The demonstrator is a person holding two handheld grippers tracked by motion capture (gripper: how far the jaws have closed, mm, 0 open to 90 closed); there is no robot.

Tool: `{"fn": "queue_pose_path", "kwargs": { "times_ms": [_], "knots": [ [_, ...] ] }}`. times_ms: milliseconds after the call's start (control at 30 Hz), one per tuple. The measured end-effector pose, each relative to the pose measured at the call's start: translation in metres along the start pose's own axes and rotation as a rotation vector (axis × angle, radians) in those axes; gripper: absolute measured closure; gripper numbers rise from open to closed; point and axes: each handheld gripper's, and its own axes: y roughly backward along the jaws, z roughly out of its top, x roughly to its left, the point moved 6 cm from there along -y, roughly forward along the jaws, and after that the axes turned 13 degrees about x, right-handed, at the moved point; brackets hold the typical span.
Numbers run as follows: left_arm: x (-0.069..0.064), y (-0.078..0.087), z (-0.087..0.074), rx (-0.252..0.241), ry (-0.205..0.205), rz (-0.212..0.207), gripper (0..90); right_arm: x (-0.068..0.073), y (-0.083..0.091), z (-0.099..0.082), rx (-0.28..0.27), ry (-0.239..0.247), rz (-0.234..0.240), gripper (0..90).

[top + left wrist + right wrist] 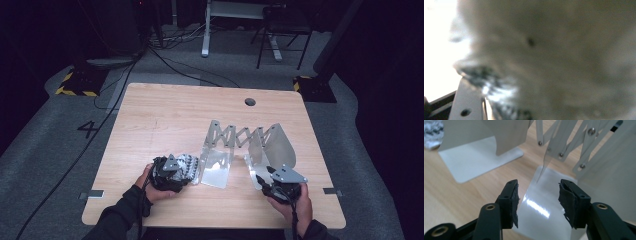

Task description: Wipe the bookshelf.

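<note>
The right gripper (537,200), jaws apart and empty, faces the expandable metal bookend rack (247,142) at twelve o'clock. The left gripper (175,172) seems clamped on a grey speckled cloth (189,165) at the rack's nine o'clock plate. Likely step: stretching or steadying; next, grip the right plate.

bookend rack (247,142) mid-table (165,110), perhaps cloth (189,165) at its left

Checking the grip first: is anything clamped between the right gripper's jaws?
No, the right gripper has open jaws, with only the bookend's base plate beyond.
</note>
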Motion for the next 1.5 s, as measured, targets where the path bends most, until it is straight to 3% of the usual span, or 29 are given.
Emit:
{"fn": "queue_pose_path", "kwargs": {
  "times_ms": [33, 200, 367, 500, 533, 600, 667, 733, 833, 967, 1100, 1300, 1433, 1467, 1500],
  "knots": [
    [0.000, 0.000, 0.000, 0.000, -0.008, -0.001, 38.1, 0.000, -0.006, 0.014, -0.009, -0.021, -0.027, 49.6],
    [0.001, 0.000, -0.001, -0.003, 0.004, 0.002, 38.2, -0.008, -0.012, 0.033, -0.025, -0.079, -0.088, 48.7],
    [0.005, -0.001, 0.000, -0.005, 0.022, 0.012, 32.8, -0.017, -0.016, 0.048, -0.048, -0.126, -0.096, 49.1],
    [0.006, -0.002, 0.003, -0.003, 0.034, 0.021, 30.7, -0.022, -0.023, 0.057, -0.046, -0.136, -0.105, 51.6],
    [0.006, -0.002, 0.004, -0.003, 0.026, 0.021, 35.9, -0.023, -0.027, 0.059, -0.041, -0.143, -0.101, 53.7],
    [0.008, -0.001, 0.009, -0.011, 0.007, 0.063, 50.3, -0.025, -0.030, 0.063, -0.042, -0.142, -0.098, 60.1],
    [0.007, 0.003, 0.014, -0.039, -0.013, 0.055, 62.3, -0.026, -0.032, 0.066, -0.044, -0.137, -0.093, 64.3],
    [0.006, 0.009, 0.021, -0.082, -0.037, 0.053, 66.0, -0.024, -0.036, 0.070, -0.049, -0.128, -0.075, 71.2],
    [0.003, 0.016, 0.030, -0.134, -0.069, 0.048, 68.1, -0.023, -0.039, 0.074, -0.043, -0.111, -0.090, 73.3],
    [-0.001, 0.023, 0.040, -0.179, -0.097, 0.039, 69.9, -0.028, -0.041, 0.076, -0.045, -0.126, -0.062, 80.4],
    [-0.008, 0.031, 0.049, -0.219, -0.134, 0.041, 71.6, -0.027, -0.044, 0.080, -0.045, -0.102, -0.034, 82.0],
    [-0.018, 0.049, 0.053, -0.279, -0.155, 0.019, 72.3, -0.032, -0.048, 0.089, -0.072, -0.055, 0.077, 88.4],
    [-0.036, 0.057, 0.056, -0.304, -0.205, -0.005, 72.7, -0.029, -0.050, 0.094, -0.082, -0.001, 0.158, 89.1],
    [-0.045, 0.058, 0.057, -0.307, -0.223, -0.011, 72.7, -0.029, -0.050, 0.094, -0.082, 0.009, 0.166, 89.1],
    [-0.045, 0.058, 0.057, -0.307, -0.223, -0.011, 72.7, -0.029, -0.050, 0.094, -0.082, 0.009, 0.166, 89.1]
  ]
}}
